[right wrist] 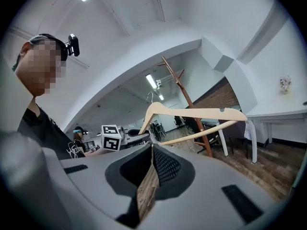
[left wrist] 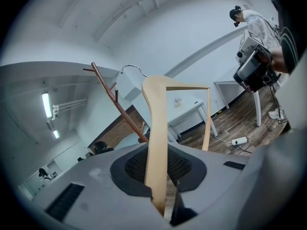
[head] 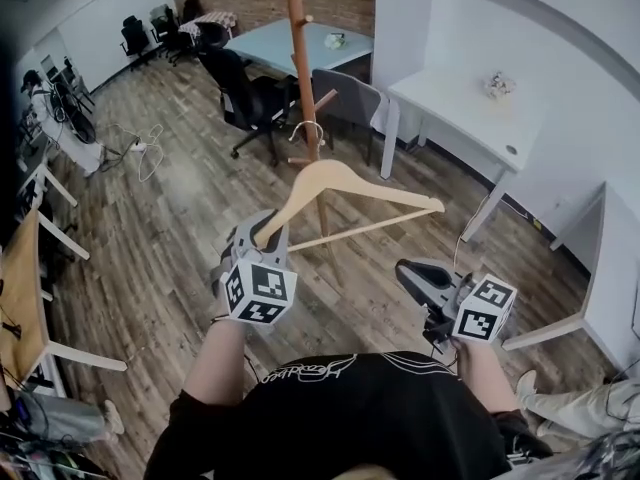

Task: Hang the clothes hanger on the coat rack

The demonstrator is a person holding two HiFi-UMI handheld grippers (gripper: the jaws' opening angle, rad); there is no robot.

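My left gripper (head: 262,230) is shut on one arm end of a pale wooden clothes hanger (head: 340,183), which stands out ahead of me with its metal hook (head: 305,128) near the coat rack. The coat rack (head: 300,48) is a brown wooden pole with pegs, upright just beyond the hanger. In the left gripper view the hanger (left wrist: 156,119) rises from between the pads of the left gripper (left wrist: 160,176), with the rack (left wrist: 120,109) behind it. My right gripper (head: 408,271) is to the right and lower, shut and empty. Its own view shows the right gripper (right wrist: 152,150), the hanger (right wrist: 196,114) and the rack (right wrist: 189,104) ahead.
A black office chair (head: 255,98) and a grey chair (head: 350,98) stand by the rack's foot. A white desk (head: 470,98) is at the right and a grey table (head: 300,43) behind. Cables (head: 150,148) lie on the wooden floor. Another desk (head: 20,288) is at the left edge.
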